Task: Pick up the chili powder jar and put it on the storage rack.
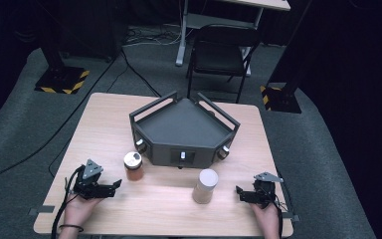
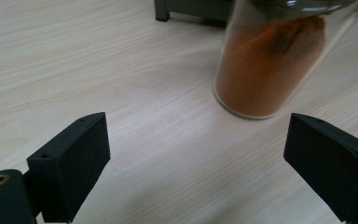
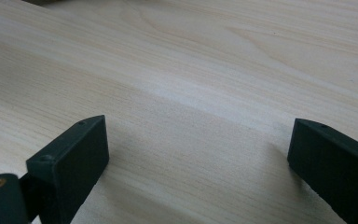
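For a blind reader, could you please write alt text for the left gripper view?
A clear jar of orange-brown powder stands on a pale wooden table, just beyond the open left claw, whose two black jaws hold nothing.

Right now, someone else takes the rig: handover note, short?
Left gripper: open, nothing between the jaws, aimed at the orange spice jar, which stands just ahead of it.
Right gripper: open, holding nothing, low over the table.
Beige canister stands upright left of the right gripper.
Dark tray behind both holds nothing.
Done: nothing picked up. Left: likely grasp the jar, then the canister.
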